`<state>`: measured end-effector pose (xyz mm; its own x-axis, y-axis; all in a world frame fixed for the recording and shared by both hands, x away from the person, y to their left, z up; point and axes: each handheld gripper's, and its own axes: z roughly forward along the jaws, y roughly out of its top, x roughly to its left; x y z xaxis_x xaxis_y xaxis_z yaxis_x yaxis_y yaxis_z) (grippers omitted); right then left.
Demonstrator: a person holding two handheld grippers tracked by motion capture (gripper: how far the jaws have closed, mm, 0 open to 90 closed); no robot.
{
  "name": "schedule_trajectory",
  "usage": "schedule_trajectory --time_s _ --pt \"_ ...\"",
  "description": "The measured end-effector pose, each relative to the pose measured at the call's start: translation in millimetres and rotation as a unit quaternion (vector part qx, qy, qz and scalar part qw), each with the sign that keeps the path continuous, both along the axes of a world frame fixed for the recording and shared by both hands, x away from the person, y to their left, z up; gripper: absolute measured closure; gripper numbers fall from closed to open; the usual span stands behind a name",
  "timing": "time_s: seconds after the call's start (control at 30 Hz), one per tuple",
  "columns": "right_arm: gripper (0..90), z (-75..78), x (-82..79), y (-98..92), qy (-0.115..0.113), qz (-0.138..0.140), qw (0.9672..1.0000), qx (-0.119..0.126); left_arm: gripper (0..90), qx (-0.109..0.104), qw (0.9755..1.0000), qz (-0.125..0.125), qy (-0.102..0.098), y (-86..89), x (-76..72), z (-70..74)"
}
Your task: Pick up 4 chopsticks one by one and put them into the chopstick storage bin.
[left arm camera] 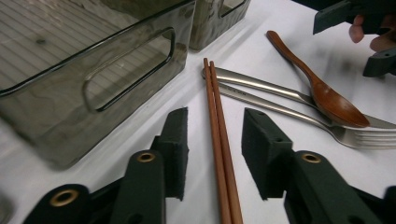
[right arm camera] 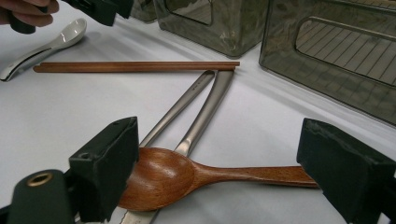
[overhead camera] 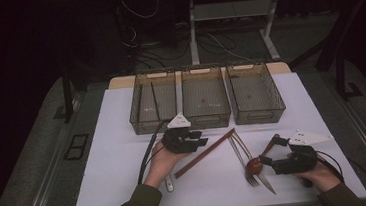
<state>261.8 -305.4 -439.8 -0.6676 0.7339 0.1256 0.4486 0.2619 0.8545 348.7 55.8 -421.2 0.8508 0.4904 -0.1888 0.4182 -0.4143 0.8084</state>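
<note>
A pair of brown chopsticks [overhead camera: 205, 153] lies diagonally on the white board. My left gripper [overhead camera: 199, 138] is open, with one jaw on each side of the chopsticks [left arm camera: 217, 126] and a gap at both pads. To the right a wooden spoon [overhead camera: 258, 159] rests across a metal fork [overhead camera: 241, 158] and a knife [overhead camera: 265, 178]. My right gripper [overhead camera: 270, 150] stands wide open around the wooden spoon [right arm camera: 163, 177]; the bowl lies next to one pad and the handle reaches toward the other. In the left gripper view my left gripper [left arm camera: 215, 119] points toward the fork [left arm camera: 280, 109].
Three smoky plastic bins [overhead camera: 207, 118] stand in a row at the back of the white board [overhead camera: 123, 188]; the left bin holds a thin dark stick. A white ceramic spoon [right arm camera: 60, 39] lies near the person's left hand.
</note>
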Motion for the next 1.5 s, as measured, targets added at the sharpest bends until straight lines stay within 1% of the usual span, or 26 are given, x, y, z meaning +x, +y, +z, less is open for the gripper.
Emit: schedule_trajectory --time_s 0.03,0.1,0.17,0.23,0.33,0.5,0.53,0.67,0.93,1.0,1.33,1.37,1.4,1.5 --pt "12.9 0.1 -0.2 0.3 0.002 -0.001 1.0000 0.000 61.4 -0.001 1.0000 -0.001 0.003 -2.4 0.8 -1.4" --pt "12.9 0.4 -0.6 0.0 -0.001 0.002 1.0000 -0.001 62.7 0.006 1.0000 -0.003 0.004 -6.3 0.9 -4.4" --pt "12.9 0.6 -0.9 -0.2 -0.002 0.001 1.0000 -0.001 65.3 0.014 0.9998 -0.006 0.010 -9.3 0.0 -7.4" --pt "12.9 0.8 -1.2 -0.4 0.001 0.000 1.0000 0.001 66.7 0.020 0.9997 -0.007 0.015 -11.3 -0.6 -9.5" --pt "12.9 0.4 -0.7 -0.1 -0.002 0.004 1.0000 -0.001 69.6 0.027 0.9994 -0.010 0.019 -15.0 -1.9 -12.2" --pt "12.9 0.6 -1.1 2.2 -0.004 0.008 1.0000 -0.004 74.7 0.039 0.9990 -0.006 0.022 -19.2 -2.9 -14.5" --pt "12.9 0.5 -1.1 2.3 -0.005 0.008 0.9999 -0.006 75.2 0.038 0.9990 -0.009 0.023 -19.7 -2.5 -15.1" --pt "12.9 0.6 -0.8 2.6 -0.005 0.009 0.9999 -0.006 77.8 0.048 0.9985 -0.011 0.025 -22.3 -3.3 -17.8" --pt "13.0 0.5 -0.7 2.7 -0.006 0.010 0.9999 -0.007 79.4 0.066 0.9975 -0.004 0.026 -23.0 -1.8 -21.9" --pt "12.9 0.7 -0.9 2.8 -0.006 0.010 0.9999 -0.007 79.4 0.063 0.9976 -0.003 0.028 -22.6 -1.2 -22.7" --pt "13.0 1.1 -0.9 2.6 -0.007 0.010 0.9999 -0.007 79.4 0.076 0.9966 -0.001 0.033 -22.6 0.1 -27.2" --pt "13.0 1.1 -0.9 2.5 -0.008 0.010 0.9999 -0.007 79.4 0.081 0.9962 -0.003 0.031 -22.8 0.4 -27.9" --pt "12.9 1.1 -0.8 2.5 -0.008 0.010 0.9999 -0.007 79.4 0.080 0.9962 0.000 0.033 -24.0 -0.3 -29.0" --pt "13.0 1.3 -1.0 2.6 -0.008 0.010 0.9999 -0.006 79.4 0.082 0.9962 -0.001 0.030 -24.4 -0.5 -29.4"
